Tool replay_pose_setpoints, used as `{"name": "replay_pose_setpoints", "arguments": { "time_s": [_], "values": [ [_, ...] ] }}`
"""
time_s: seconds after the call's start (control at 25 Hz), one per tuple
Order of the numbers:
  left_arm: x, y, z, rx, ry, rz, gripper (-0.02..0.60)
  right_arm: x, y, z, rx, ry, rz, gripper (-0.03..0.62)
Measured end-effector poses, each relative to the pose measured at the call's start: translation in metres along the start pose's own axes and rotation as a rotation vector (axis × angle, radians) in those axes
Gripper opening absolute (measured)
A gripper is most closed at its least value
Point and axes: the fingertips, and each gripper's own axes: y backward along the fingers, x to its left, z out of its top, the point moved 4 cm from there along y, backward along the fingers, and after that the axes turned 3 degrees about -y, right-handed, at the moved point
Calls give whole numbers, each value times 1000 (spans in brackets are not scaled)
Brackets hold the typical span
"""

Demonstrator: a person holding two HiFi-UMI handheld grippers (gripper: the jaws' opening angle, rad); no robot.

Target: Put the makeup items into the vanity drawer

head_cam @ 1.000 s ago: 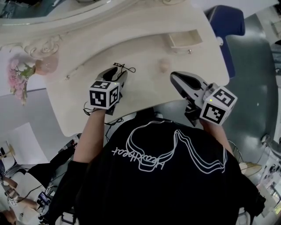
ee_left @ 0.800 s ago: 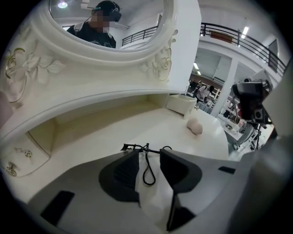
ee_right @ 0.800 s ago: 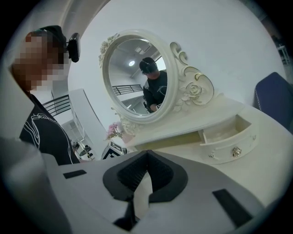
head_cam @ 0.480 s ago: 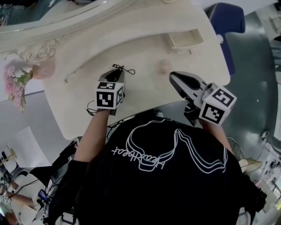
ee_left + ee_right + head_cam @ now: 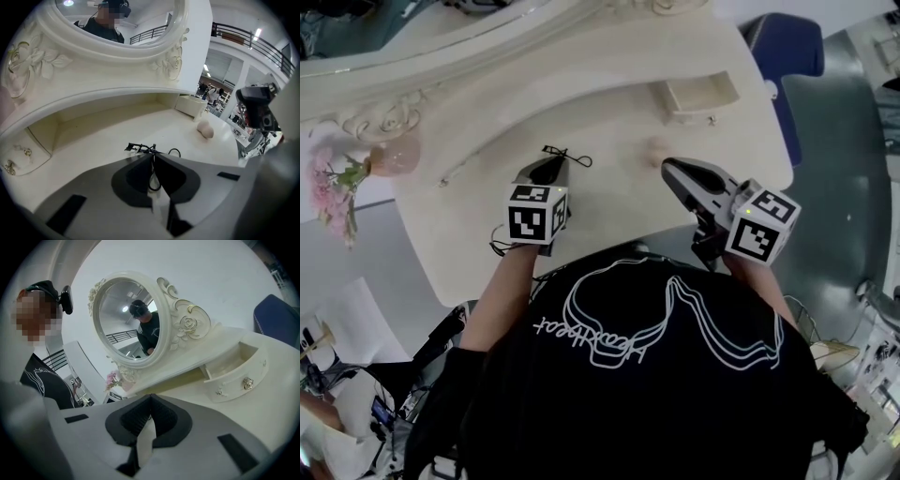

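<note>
Cream vanity top (image 5: 469, 206) fills our view. At eight o'clock on it, our left gripper (image 5: 549, 163) is closing its jaws on a black wire makeup tool (image 5: 140, 149), whose loop runs between them. A pink sponge (image 5: 654, 145) lies at its three o'clock. The open drawer (image 5: 705, 110) sits at two o'clock. Our right gripper (image 5: 668, 169), jaws together and empty, hovers at four o'clock.

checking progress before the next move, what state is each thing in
left gripper: jaws closing on black wiry item
black wiry item: between left jaws, on vanity top
right gripper: shut, empty
drawer: pulled open
beige puff: on vanity top, outside drawer
</note>
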Motion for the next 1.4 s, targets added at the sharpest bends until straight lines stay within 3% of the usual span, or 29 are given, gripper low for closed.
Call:
{"name": "replay_pose_setpoints", "arguments": {
  "time_s": [0.4, 0.76, 1.4],
  "values": [
    [-6, 14, 23, -89, 11, -70, 21, 2, -17, 11, -15, -14, 26, 5],
    [-29, 28, 62, -188, 6, -55, 21, -11, -7, 30, -2, -13, 92, 5],
    [-132, 6, 161, -288, -1, -39, 21, -72, 66, 82, 10, 2, 181, 5]
  ]
}}
